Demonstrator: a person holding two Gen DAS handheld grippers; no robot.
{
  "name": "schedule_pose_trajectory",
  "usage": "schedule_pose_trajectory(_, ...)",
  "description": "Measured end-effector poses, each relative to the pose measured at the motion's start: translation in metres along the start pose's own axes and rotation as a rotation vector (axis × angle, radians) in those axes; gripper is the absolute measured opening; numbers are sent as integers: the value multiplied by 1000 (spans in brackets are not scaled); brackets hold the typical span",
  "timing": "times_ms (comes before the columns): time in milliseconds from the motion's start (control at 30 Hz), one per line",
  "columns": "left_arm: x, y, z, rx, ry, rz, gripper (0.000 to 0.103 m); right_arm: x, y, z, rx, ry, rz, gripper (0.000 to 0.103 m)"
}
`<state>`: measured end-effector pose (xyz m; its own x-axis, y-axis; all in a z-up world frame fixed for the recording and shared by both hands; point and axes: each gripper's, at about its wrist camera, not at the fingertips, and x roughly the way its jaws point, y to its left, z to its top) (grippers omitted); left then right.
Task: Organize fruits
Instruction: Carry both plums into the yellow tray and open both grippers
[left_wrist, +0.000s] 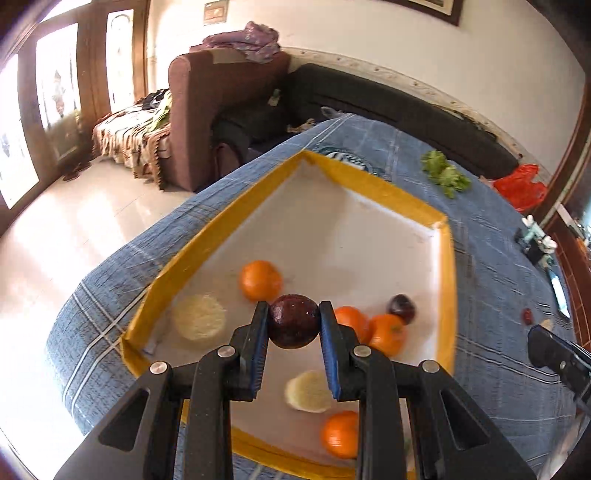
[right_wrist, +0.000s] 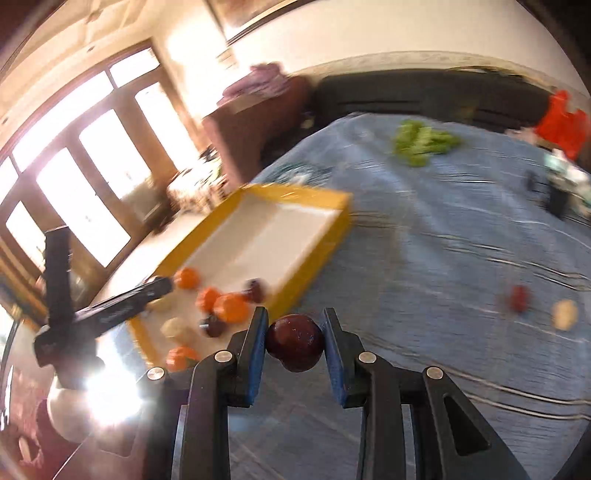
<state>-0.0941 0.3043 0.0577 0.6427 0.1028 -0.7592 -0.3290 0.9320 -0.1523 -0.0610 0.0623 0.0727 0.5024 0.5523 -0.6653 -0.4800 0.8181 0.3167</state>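
In the left wrist view, the left claw (left_wrist: 293, 319) sits at lower centre of the frame, closed on a dark red plum (left_wrist: 293, 321) pinched between its two blue-padded fingers (left_wrist: 258, 347). The claw hangs over a shallow white tray (left_wrist: 369, 184) with yellow walls, which rests on a desk covered by a blue checked cloth (left_wrist: 498, 295).

Inside the tray, an orange (left_wrist: 260, 280) lies just above and left of the held plum. Two more oranges (left_wrist: 387, 332) lie touching each other to the right of the claw, with a second plum (left_wrist: 402, 308) just beside them. A pale yellow fruit (left_wrist: 199, 316) lies at the left of the tray, another pale fruit (left_wrist: 308, 391) shows between the fingers lower down, and a fourth orange (left_wrist: 340, 434) lies near the bottom wall.

A green leafy bunch (left_wrist: 445, 173) lies on the cloth at upper right.

In the right wrist view, which is blurred, the right claw (right_wrist: 294, 341) at lower centre is closed on a dark red fruit (right_wrist: 294, 341), held over the cloth to the right of the tray. On the cloth at the far right lie a small red fruit (right_wrist: 520, 298) and a small yellow fruit (right_wrist: 565, 314), near each other.
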Motion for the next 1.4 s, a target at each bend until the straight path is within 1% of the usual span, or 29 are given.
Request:
schedule_pose_trajectory(133, 15, 19, 1, -31, 26, 14, 26, 41, 42, -1, -65, 73, 37, 33)
schedule_pose_trajectory(167, 17, 23, 0, -34, 28, 6, 26, 50, 51, -3, -81, 92, 38, 33)
schedule_pose_trajectory(333, 22, 25, 1, -25, 32, -15, 27, 87, 75, -13, -137, 168, -7, 33)
schedule_pose_trajectory(433, 17, 27, 2, -35, 16, -38, 37, 102, 83, -21, -165, 199, -33, 34)
schedule_pose_trajectory(500, 10, 29, 2, -40, -5, -37, 50, 108, 85, -26, -171, 207, -37, 34)
schedule_pose_trajectory(533, 5, 30, 3, -40, -20, -29, 54, 109, 86, -27, -171, 202, -40, 34)
schedule_pose_trajectory(600, -5, 30, 4, -34, -54, -6, 66, 108, 88, -28, -172, 188, -42, 35)
schedule_pose_trajectory(633, -9, 30, 5, -33, -67, 6, 69, 105, 88, -27, -171, 179, -35, 37)
schedule_pose_trajectory(700, -17, 28, 7, -31, -87, 25, 74, 98, 89, -27, -165, 149, -36, 46)
schedule_pose_trajectory(800, -23, 21, 9, -10, -94, 53, 79, 88, 83, -24, -150, 115, -42, 48)
schedule_pose_trajectory(933, -34, 8, 6, 31, -118, 63, 80, 70, 70, -23, -99, 75, -42, 51)
schedule_pose_trajectory(1000, -39, -1, 6, 56, -130, 62, 81, 64, 63, -22, -82, 67, -46, 52)
schedule_pose_trajectory(1133, -46, -18, 4, 100, -147, 55, 81, 57, 49, -21, -40, 59, -47, 52)
schedule_pose_trajectory(1400, -51, -36, 0, 142, -145, 42, 81, 46, 31, -28, 1, 46, -55, 53)
